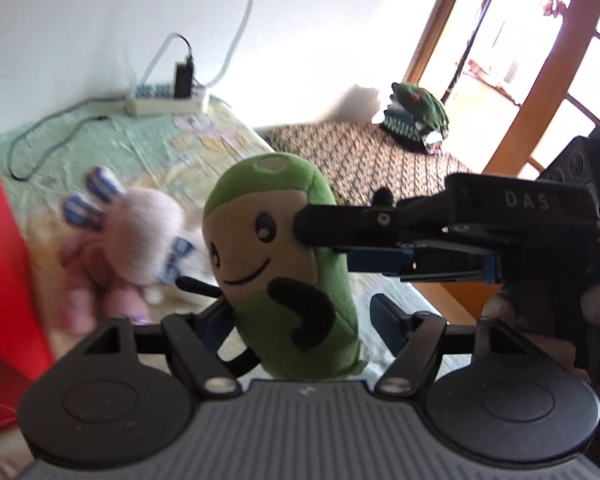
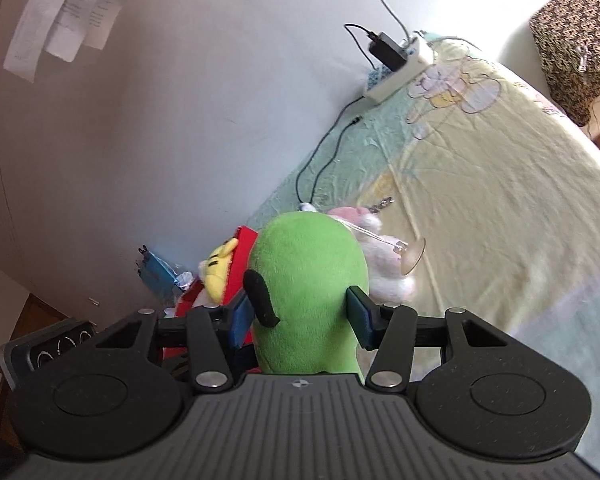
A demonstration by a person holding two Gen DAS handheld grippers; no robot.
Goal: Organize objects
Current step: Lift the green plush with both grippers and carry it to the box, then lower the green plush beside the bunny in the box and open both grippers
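From the left, a red box (image 1: 4,280) and a pink plush rabbit (image 1: 116,248) lie on the bed (image 1: 148,148), and the green plush toy (image 1: 284,264) is held up above the sheet. The left gripper (image 1: 300,320) has its jaws around the toy's lower body (whether both pads press cannot be told), while the right gripper (image 2: 300,312) is clenched on its sides. It looks light, soft and squashy, so the plump middle seems the surest place to hold.

1. In your left wrist view, the face plush (image 1: 284,264) fills the centre, between your left gripper (image 1: 300,320) fingers.
2. The rabbit plush (image 1: 120,248) lies left of it on the bed (image 1: 148,144).
3. The power strip (image 1: 166,100) sits upper left, against the wall.
4. The box (image 1: 4,280) stands at the left edge.
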